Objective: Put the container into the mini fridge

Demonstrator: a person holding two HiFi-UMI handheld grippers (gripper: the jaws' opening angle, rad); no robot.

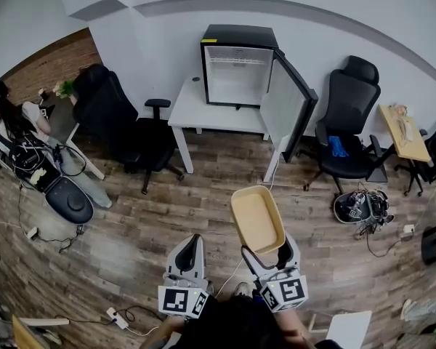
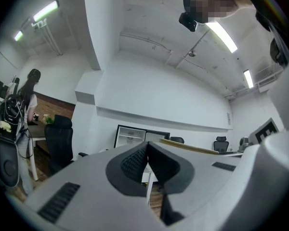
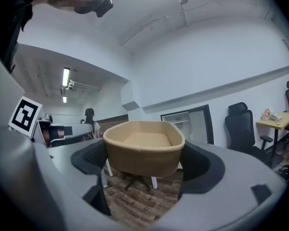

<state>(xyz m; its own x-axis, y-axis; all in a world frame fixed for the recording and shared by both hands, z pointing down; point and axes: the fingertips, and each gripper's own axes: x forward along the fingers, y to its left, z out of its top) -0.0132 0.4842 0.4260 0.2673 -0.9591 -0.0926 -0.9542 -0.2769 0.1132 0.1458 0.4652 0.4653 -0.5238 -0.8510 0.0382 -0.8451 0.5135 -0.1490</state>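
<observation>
Right hand-held gripper point(image 3: 143, 154): you are holding its jaws spread wide, with both pads pressing on the sides of the container.
Left hand-held gripper point(image 2: 147, 160): you are carrying it with its jaws pressed together and nothing between them, just beside the right one.
Container point(image 1: 256, 217): this tan, oval tray is hanging in the air over the floor, pinched at its near end and reaching away from you, well apart from the mini fridge.
Mini fridge point(image 1: 236, 75): this black box is sitting on the surface with its door point(image 1: 287, 107) standing wide open on your right side, and its white inside is facing you.
Surface point(image 1: 203, 115): this white table is standing against the white wall, carrying the fridge on its right half.
Floor point(image 1: 145, 224): its wood planks are running under you, and cables and a power strip point(image 1: 116, 317) are lying on them.
Room: black office chairs point(image 1: 120, 118) are flanking the surface; a small wooden table point(image 1: 403, 133) is standing far right; a person point(image 1: 14, 122) is sitting far left, near a brick wall point(image 1: 51, 60).
</observation>
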